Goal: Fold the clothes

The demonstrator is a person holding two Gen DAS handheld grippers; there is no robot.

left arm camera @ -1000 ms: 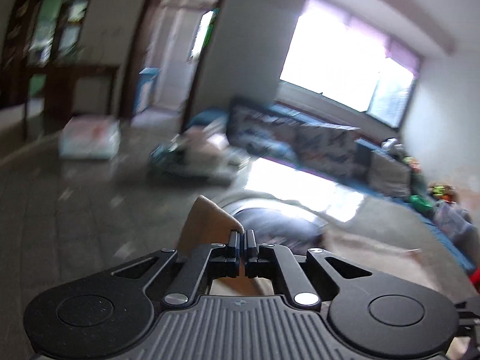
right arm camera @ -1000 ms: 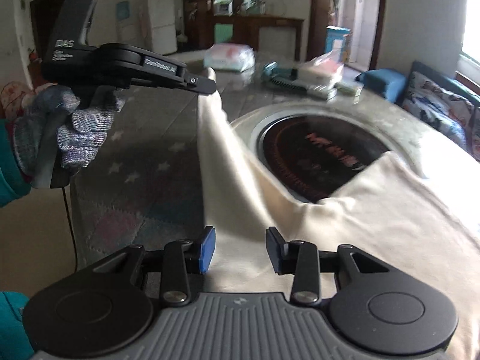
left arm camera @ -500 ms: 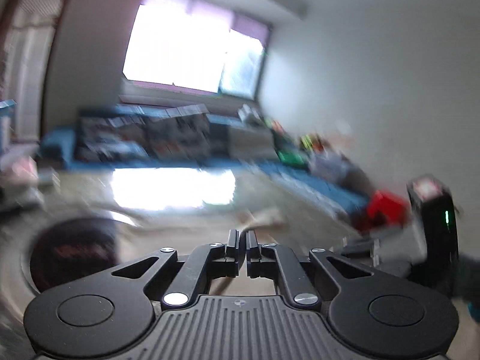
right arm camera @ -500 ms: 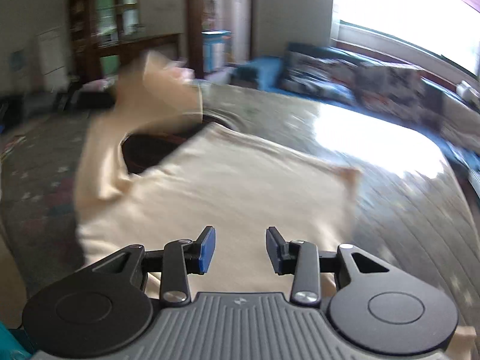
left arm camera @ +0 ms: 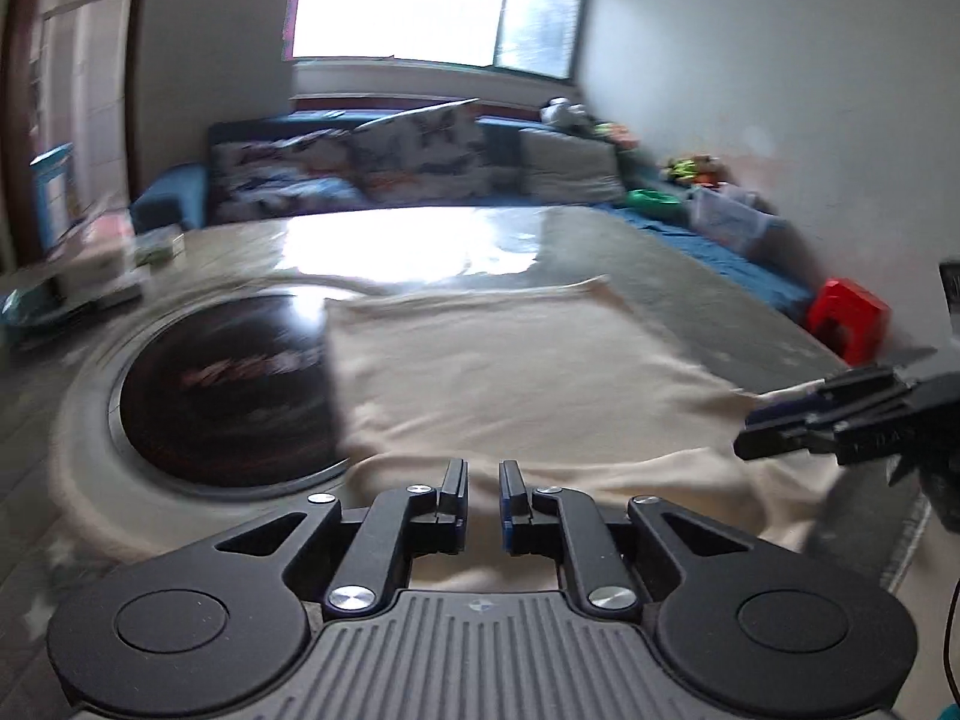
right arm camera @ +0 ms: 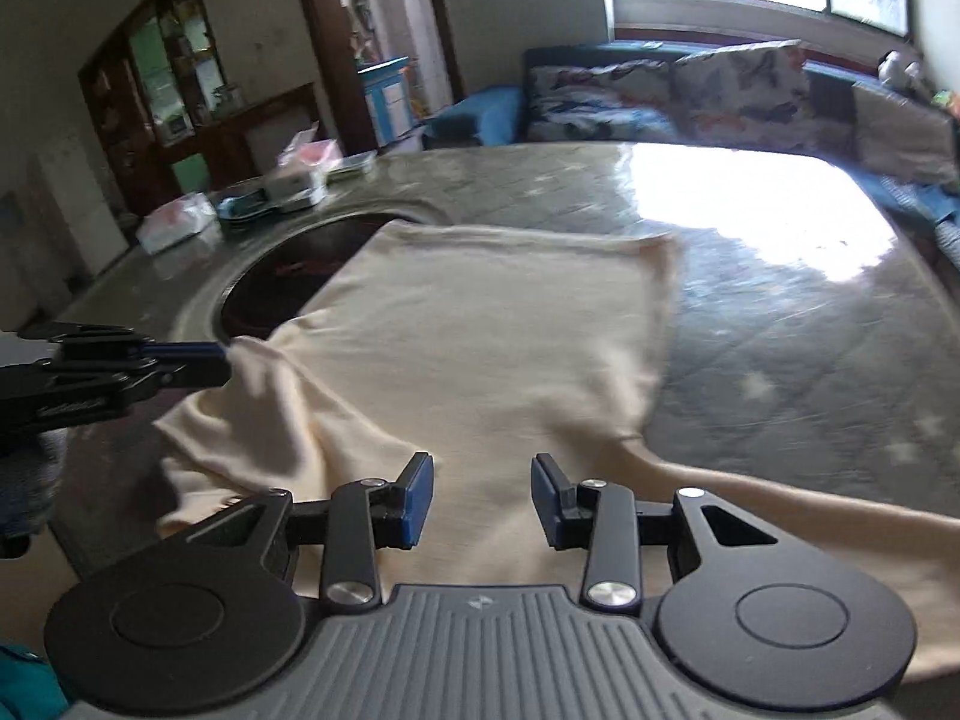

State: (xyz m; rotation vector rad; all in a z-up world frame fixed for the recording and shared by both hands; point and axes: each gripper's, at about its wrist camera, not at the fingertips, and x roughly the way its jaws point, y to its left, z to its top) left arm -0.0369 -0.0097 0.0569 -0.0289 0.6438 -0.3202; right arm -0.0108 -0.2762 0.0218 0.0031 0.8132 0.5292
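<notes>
The cream garment [right arm camera: 492,360] partly hides the dark round inset [right arm camera: 288,288].

The shirt [right arm camera: 480,360] lies on the surface [right arm camera: 780,312], partly over the round inset [right arm camera: 270,294]; boxes [right arm camera: 294,180] sit behind that inset.

Cream garment [right arm camera: 480,360]: soft matt knit cloth, lightly creased. Bench [right arm camera: 780,312]: glossy, grey, strong window glare. Round inset [left arm camera: 228,390]: dark glossy glass-like panel. Left tool [left arm camera: 483,489], right tool [right arm camera: 483,495]: matt black plastic, blue pads, shiny metal rivets.
</notes>
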